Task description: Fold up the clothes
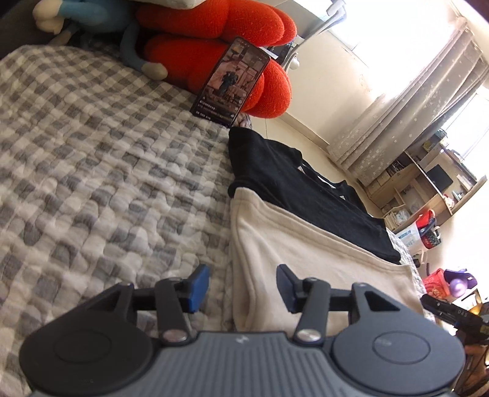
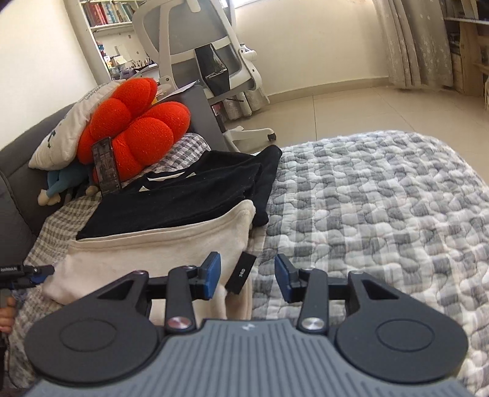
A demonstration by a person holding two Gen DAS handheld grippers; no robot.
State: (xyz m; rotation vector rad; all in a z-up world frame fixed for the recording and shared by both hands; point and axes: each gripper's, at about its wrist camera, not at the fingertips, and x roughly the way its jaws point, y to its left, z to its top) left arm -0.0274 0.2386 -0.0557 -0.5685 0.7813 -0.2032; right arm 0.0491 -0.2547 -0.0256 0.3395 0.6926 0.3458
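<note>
**Both grippers stand open over the folded cream garment**

In the lower middle of the left wrist view we see our left gripper (image 1: 243, 288) with its blue pads apart and nothing pressed between them; the edge of the cream garment (image 1: 305, 244) lies below the gap. In the lower middle of the right wrist view our right gripper (image 2: 247, 276) is likewise parted and grips nothing. A small black tag (image 2: 241, 274) at the garment's corner shows between its pads, touching neither as far as we can tell.

The cream garment (image 2: 159, 247) lies folded flat on the grey-and-white checked quilt (image 1: 91, 152). Just beyond it, partly overlapped by its far edge, lies a folded black garment (image 1: 290, 180), seen in the centre of both views (image 2: 189, 195).

Further up the frames, a phone (image 1: 230, 82) with a lit screen leans against a red cushion (image 1: 214, 39), and a blue plush toy (image 1: 91, 18) sits in the upper left of the left wrist view. The right wrist view shows a white office chair (image 2: 207, 52) on the tiled floor at upper centre, a bookshelf (image 2: 107, 15) at upper left and a curtain (image 2: 418, 42) at upper right. At its left edge, the other gripper's tip and a hand (image 2: 6, 314) show.
</note>
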